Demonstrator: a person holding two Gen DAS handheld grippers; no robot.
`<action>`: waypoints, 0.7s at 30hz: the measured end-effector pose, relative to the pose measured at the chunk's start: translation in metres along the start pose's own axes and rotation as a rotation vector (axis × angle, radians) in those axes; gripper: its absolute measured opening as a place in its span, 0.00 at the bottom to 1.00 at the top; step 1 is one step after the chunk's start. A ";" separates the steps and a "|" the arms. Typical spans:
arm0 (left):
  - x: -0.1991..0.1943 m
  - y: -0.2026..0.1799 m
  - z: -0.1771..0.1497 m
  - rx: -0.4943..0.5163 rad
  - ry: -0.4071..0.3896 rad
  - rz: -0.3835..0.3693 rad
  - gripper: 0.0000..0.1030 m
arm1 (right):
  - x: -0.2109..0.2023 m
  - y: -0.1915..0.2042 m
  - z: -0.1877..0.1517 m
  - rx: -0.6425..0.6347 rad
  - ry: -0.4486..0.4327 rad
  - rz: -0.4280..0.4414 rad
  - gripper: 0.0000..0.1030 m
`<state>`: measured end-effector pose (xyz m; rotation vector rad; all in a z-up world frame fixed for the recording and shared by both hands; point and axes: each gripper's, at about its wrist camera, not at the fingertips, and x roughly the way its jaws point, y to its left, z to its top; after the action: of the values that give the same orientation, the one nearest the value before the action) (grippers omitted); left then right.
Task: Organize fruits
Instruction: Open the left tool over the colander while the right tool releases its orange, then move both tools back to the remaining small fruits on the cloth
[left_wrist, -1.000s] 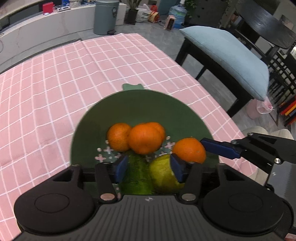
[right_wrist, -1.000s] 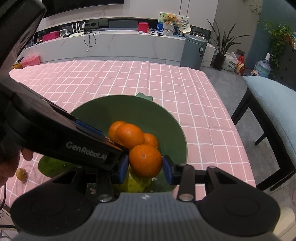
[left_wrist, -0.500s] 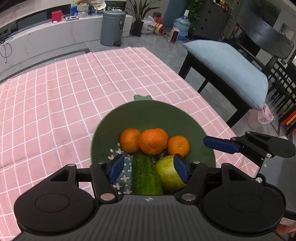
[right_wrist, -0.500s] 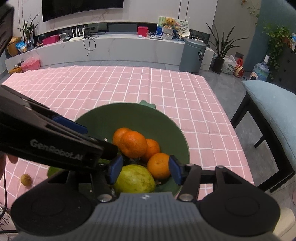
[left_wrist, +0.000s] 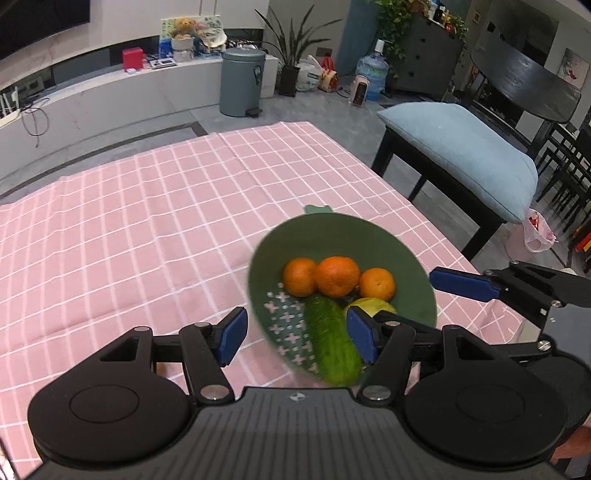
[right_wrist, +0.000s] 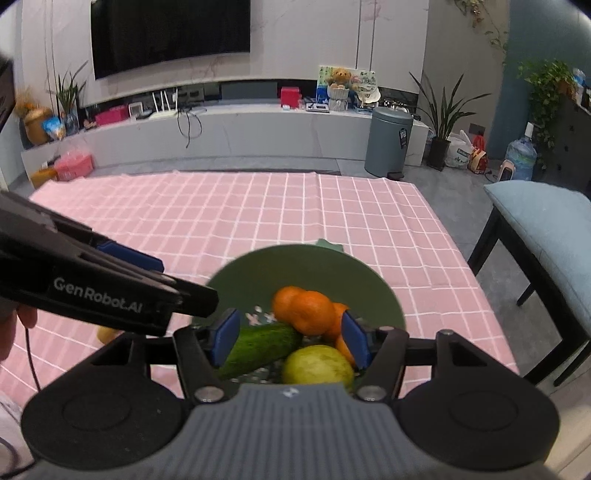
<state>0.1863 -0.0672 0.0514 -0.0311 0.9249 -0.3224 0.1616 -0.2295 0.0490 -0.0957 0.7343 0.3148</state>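
I see the cucumber (left_wrist: 332, 339) lying in the green bowl (left_wrist: 388, 240) at the near right part of the pink checked tablecloth (left_wrist: 147, 229); from my left wrist view its long axis runs from the oranges down toward the camera, slanting a little right, while from my right wrist view it lies across the bowl, its far end rising toward the right against the fruit. Its skin is dark green, bumpy and matte. Three round oranges (left_wrist: 338, 277) with dimpled, glossy peel sit in a row just behind it, touching one another, and a smooth yellow-green pear-like fruit (right_wrist: 317, 365) rests beside it at the bowl's near edge. The bowl is matte, rounded, with a small tab on its far rim and pale cross marks on its floor. My left gripper (left_wrist: 295, 336) has its blue pads spread wide, with nothing pressed between them. My right gripper (right_wrist: 288, 338) is opening its jaws above the bowl, and its pads touch no fruit.
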 end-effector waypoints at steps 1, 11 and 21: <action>-0.004 0.004 -0.003 -0.006 -0.005 0.004 0.70 | -0.003 0.002 -0.001 0.009 -0.006 0.006 0.60; -0.030 0.041 -0.033 -0.043 -0.013 0.076 0.70 | -0.015 0.041 -0.013 0.029 -0.015 0.089 0.61; -0.031 0.073 -0.064 -0.014 0.055 0.128 0.70 | -0.002 0.089 -0.031 -0.063 0.040 0.166 0.54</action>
<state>0.1373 0.0179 0.0250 0.0239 0.9795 -0.1985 0.1119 -0.1514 0.0298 -0.1007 0.7737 0.4957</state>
